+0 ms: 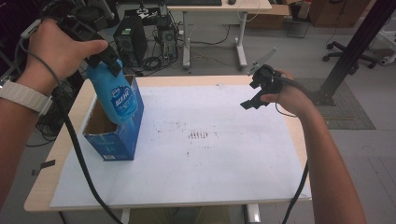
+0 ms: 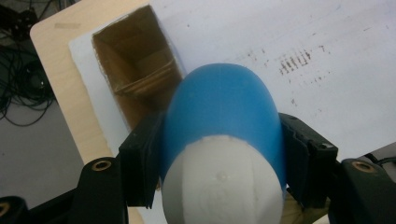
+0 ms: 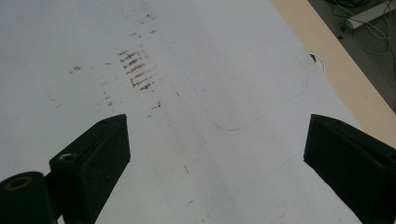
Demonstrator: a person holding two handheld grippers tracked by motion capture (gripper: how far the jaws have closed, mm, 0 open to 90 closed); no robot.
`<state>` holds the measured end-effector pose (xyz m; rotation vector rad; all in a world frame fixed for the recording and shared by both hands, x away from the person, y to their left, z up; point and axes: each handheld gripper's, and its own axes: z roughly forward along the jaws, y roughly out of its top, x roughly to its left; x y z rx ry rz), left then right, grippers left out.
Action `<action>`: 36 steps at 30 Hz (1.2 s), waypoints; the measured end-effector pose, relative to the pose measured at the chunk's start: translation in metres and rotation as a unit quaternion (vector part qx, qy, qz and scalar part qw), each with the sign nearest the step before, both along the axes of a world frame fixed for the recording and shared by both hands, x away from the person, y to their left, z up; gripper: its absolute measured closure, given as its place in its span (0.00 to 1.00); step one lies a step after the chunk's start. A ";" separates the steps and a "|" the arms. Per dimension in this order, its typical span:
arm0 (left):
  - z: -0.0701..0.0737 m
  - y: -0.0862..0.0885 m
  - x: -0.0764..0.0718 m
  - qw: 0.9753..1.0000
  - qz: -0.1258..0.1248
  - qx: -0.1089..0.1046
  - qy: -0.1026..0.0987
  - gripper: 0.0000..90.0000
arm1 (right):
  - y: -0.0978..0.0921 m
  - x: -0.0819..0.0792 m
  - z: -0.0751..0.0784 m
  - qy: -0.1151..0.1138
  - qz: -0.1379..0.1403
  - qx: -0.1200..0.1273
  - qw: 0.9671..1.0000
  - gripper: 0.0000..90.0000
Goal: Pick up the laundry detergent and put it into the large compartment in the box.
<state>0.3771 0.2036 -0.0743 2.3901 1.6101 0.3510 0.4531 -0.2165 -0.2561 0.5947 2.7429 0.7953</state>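
Left claw [image 2: 219, 158] of mine is clamped on the blue bottle [image 1: 117, 95] — its lower end sits tilted in the open top of the blue carton [image 1: 114, 135], at the bench's [image 1: 224, 80] left side. Right claw [image 3: 217, 154] hangs over the white sheet [image 1: 210, 158] at the far right — jaws wide apart, holding nothing.

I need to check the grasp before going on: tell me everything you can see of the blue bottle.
The blue bottle looks like smooth plastic with a white label bearing blue print and a whitish end. The left gripper is shut on it, jaws on opposite sides. It hangs tilted, its lower part inside the open blue cardboard box at the table's left.
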 end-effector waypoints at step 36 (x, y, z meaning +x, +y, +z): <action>0.003 0.035 0.012 0.994 0.109 0.008 -0.008 0.42 | 0.003 0.003 -0.002 0.001 0.004 0.000 1.000 0.08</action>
